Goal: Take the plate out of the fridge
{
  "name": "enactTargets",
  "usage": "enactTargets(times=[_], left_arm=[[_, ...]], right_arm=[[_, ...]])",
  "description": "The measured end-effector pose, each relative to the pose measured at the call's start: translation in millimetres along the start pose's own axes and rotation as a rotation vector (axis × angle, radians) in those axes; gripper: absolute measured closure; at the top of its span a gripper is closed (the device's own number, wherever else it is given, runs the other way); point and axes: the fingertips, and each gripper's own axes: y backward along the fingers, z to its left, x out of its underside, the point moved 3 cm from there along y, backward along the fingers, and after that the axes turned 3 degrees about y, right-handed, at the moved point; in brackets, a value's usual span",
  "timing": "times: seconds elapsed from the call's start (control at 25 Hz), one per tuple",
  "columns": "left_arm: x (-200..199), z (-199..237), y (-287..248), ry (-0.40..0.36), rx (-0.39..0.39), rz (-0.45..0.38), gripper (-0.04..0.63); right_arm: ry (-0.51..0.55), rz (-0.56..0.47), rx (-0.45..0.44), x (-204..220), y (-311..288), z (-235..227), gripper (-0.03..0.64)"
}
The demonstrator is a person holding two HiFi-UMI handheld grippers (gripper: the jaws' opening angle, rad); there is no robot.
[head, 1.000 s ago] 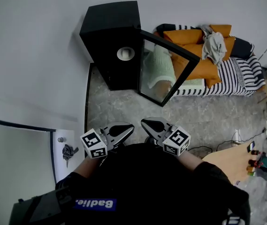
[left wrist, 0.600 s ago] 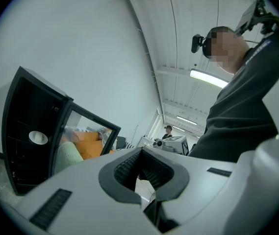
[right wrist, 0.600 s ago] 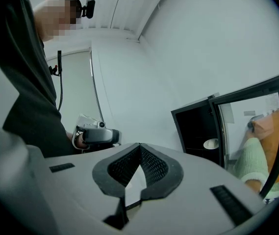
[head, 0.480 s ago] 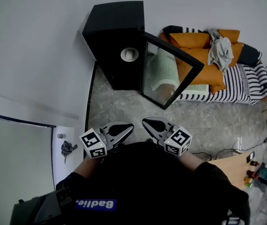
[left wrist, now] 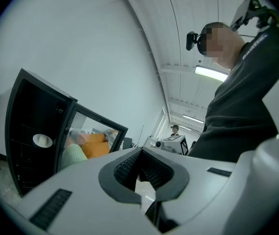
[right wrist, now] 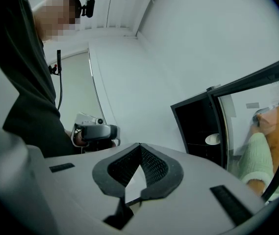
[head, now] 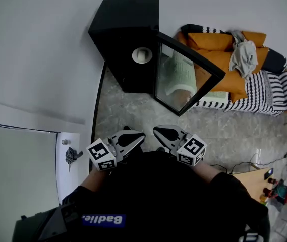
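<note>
A black fridge (head: 125, 34) stands against the white wall with its glass door (head: 188, 74) swung open to the right. A white plate (head: 142, 55) lies on a shelf inside. The plate (left wrist: 42, 140) shows in the left gripper view inside the dark fridge (left wrist: 26, 131), and again as the plate (right wrist: 213, 139) in the right gripper view. My left gripper (head: 141, 134) and right gripper (head: 156, 130) are held side by side close to my body, well short of the fridge. Both point towards it, shut and empty.
A couch with orange cushions and a striped cover (head: 244, 84) stands right of the fridge door. A white room door with a handle (head: 70, 155) is at the left. A wooden table corner (head: 246, 178) and cables lie at the lower right. Grey stone floor (head: 128, 110) separates me from the fridge.
The fridge and couch have shifted slightly up and right in the head view as I moved across the room. Both grippers keep the same shut pose in front of me.
</note>
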Motion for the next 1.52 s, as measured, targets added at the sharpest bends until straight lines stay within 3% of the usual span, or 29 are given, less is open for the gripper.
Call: enactTargets(times=[0.2, 0.6, 0.84, 1.04, 1.28, 1.52], left_arm=[[-10.9, 40.3, 1.4, -0.003, 0.011, -0.009, 0.589], [-73.6, 160.6, 17.7, -0.015, 0.068, 0.027, 0.589], [-99.8, 218.8, 30.1, 0.014, 0.154, 0.067, 0.589], [-107.2, 248.0, 31.2, 0.024, 0.222, 0.094, 0.589], [-111.2, 273.3, 7.0, 0.026, 0.211, 0.1, 0.589], [-116.5, 281.0, -24.7, 0.065, 0.135, 0.09, 0.589]], right_arm=[[0.001, 0.02, 0.037, -3.3, -27.4, -26.3, 0.609], [-0.024, 0.036, 0.129, -37.5, -121.5, -84.3, 0.609], [-0.06, 0.034, 0.226, -62.3, -171.8, -112.2, 0.609], [-0.061, 0.054, 0.252, -68.2, -193.2, -120.2, 0.609], [-0.054, 0.048, 0.265, -79.7, -188.1, -148.0, 0.609], [-0.009, 0.05, 0.215, -92.1, -177.1, -179.4, 0.609]])
